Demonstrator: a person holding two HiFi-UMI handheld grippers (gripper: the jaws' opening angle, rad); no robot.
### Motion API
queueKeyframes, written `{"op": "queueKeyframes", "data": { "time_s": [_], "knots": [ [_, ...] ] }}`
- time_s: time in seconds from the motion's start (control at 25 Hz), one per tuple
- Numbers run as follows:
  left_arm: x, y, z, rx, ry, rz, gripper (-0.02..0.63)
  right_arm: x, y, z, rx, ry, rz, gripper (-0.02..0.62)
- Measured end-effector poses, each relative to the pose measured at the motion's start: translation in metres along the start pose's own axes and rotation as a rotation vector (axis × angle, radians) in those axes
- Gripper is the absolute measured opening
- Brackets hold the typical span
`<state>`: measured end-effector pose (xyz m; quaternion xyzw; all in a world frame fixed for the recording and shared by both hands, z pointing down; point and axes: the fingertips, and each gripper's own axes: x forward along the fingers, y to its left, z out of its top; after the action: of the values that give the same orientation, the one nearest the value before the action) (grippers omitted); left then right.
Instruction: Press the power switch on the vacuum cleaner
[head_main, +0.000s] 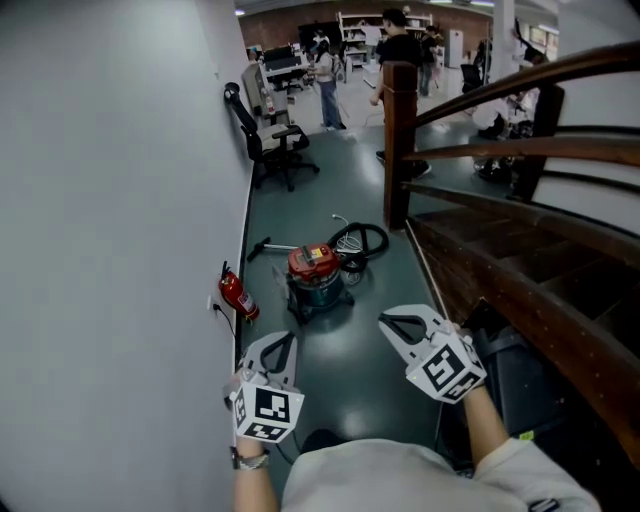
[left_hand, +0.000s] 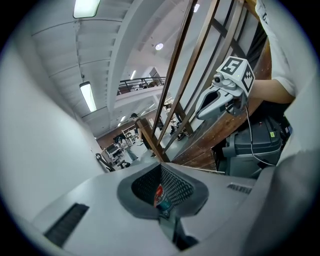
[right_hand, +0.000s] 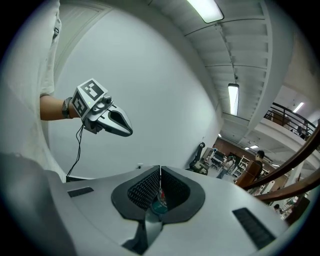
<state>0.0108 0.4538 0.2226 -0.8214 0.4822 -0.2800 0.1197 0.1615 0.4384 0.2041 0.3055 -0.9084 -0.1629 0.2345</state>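
Observation:
The vacuum cleaner (head_main: 315, 276), with a red lid and a teal drum, stands on the dark floor a few steps ahead. Its black hose (head_main: 361, 240) coils behind it, and a wand lies to its left. I cannot pick out its power switch from here. My left gripper (head_main: 283, 341) and right gripper (head_main: 387, 322) are held low near my body, well short of the vacuum, both shut and empty. In each gripper view a sliver of the vacuum (left_hand: 160, 198) (right_hand: 160, 202) shows below the closed pads. The right gripper (left_hand: 210, 107) shows in the left gripper view and the left gripper (right_hand: 122, 127) in the right gripper view.
A red fire extinguisher (head_main: 238, 296) leans at the white wall on the left. A wooden staircase with a newel post (head_main: 399, 140) runs along the right, with a dark box (head_main: 512, 366) beside me. A black office chair (head_main: 276, 142) and people (head_main: 328, 75) stand farther back.

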Motion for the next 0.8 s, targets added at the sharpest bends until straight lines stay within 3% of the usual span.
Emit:
{"op": "queueKeyframes", "data": {
  "time_s": [0.52, 0.8],
  "knots": [
    [0.028, -0.004, -0.002, -0.024, 0.018, -0.017, 0.0, 0.009, -0.022, -0.012, 0.012, -0.001, -0.004, 0.029],
    [0.061, 0.019, -0.018, -0.026, 0.027, -0.035, 0.0, 0.041, -0.041, -0.021, 0.028, 0.018, -0.024, 0.03]
  ]
}}
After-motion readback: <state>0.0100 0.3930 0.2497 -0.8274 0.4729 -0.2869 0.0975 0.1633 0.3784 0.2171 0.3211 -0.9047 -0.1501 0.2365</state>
